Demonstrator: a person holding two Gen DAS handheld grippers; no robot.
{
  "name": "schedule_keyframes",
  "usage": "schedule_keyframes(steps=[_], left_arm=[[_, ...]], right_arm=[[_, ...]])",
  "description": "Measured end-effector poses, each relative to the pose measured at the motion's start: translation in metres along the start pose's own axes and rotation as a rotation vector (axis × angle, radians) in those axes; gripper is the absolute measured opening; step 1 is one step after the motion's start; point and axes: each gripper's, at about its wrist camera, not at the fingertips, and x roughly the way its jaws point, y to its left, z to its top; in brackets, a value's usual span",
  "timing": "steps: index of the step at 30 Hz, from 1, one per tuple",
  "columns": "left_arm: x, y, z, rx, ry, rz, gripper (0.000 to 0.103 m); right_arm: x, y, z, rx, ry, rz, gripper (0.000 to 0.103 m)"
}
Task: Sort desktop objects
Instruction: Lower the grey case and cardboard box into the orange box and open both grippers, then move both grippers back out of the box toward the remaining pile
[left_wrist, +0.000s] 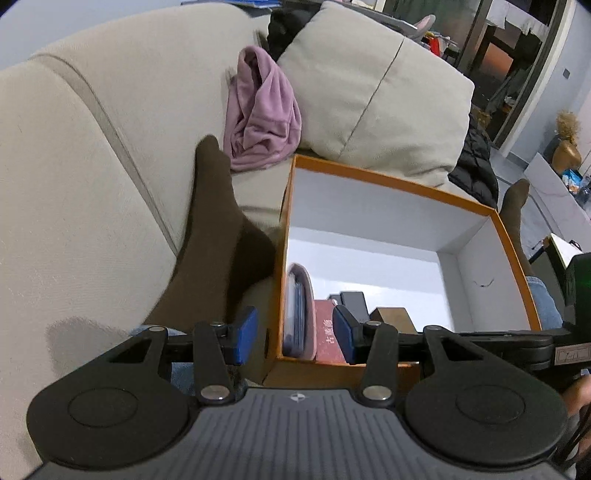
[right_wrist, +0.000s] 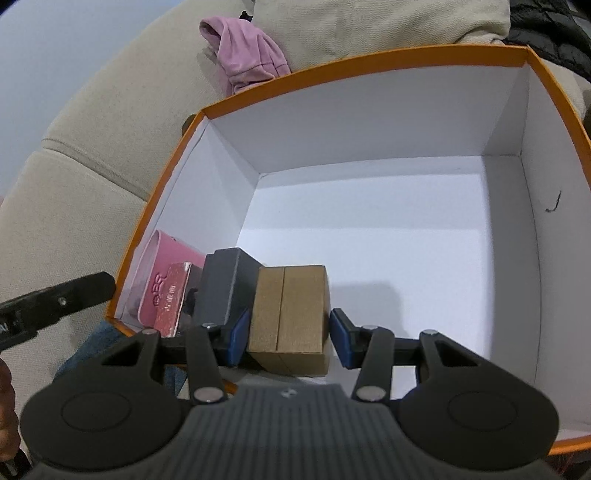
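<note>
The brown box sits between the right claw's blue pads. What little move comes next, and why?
Probably pull the right claw straight back and up. The brown box already stands on the orange bin's floor beside the gray box, and the jaws look open, with a gap at the right pad. So it seems released; backing out straight should avoid knocking it.
</note>
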Motion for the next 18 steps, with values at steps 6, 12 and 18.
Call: schedule_keyframes(steps=[6, 12, 18], left_arm=[[0.0053, 0.0046, -0.0037, -0.005, 0.014, -0.029, 0.052], [0.008, 0.0064, -0.007, -0.011, 0.024, -0.042, 0.05], [0.0051, 0.0035, -0.0069, -0.008, 0.017, -0.035, 0.05]], right_arm=[[0.0033, -0.0017, 0.0022, 0.043, 0.029, 0.068, 0.052], [0.0038, -0.0029, 0.0019, 0.07, 0.033, 0.052, 0.04], [0.0029, -0.0017, 0.0015, 0.053, 0.027, 0.042, 0.036]])
